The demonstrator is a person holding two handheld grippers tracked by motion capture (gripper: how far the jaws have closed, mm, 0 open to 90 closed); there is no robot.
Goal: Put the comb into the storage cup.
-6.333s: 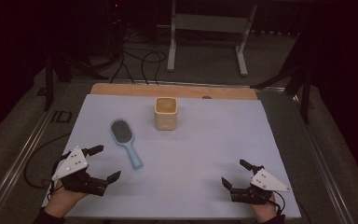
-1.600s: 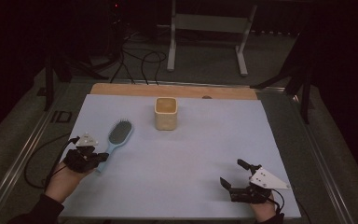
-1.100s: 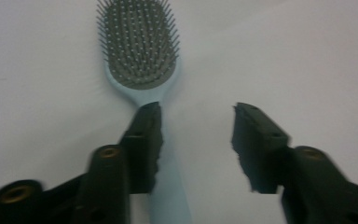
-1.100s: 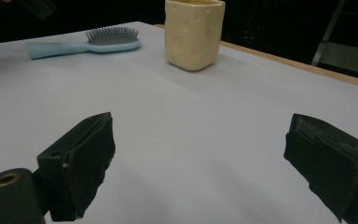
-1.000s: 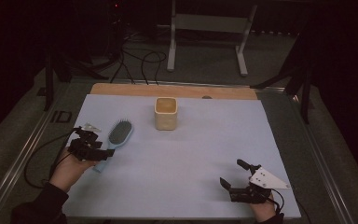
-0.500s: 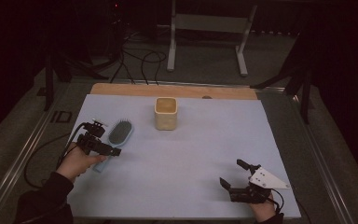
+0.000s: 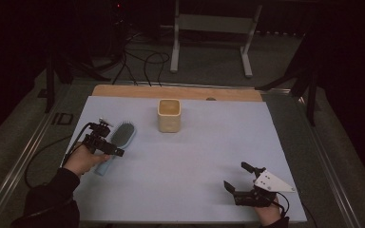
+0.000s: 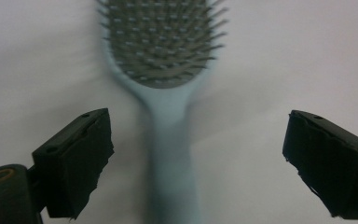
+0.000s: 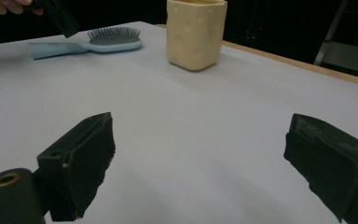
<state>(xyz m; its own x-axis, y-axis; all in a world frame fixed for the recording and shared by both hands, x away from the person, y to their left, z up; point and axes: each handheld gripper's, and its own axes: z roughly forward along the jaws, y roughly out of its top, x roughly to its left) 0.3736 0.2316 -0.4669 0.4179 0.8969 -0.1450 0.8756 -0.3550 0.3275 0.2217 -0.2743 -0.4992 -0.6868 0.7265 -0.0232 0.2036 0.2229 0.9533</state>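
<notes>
The left gripper [image 8: 196, 163] hung over the brush [image 8: 168, 93], jaws spread on both sides of the handle, brush head at twelve o'clock, so it should descend straight and close centred, while the right gripper [image 7: 240, 183] rested with jaws spread.

We see a dim room: in the high view the pale desk [image 7: 195, 161] is the only lit area, evenly and softly, while the floor and surroundings sink into near black. Shadows are faint. In the left gripper view the light blue hairbrush [image 8: 168, 93] is smeared by blur, its handle softest. In the right gripper view the cream cup [image 9: 196, 32] looks fairly sharp, with no glare.
</notes>
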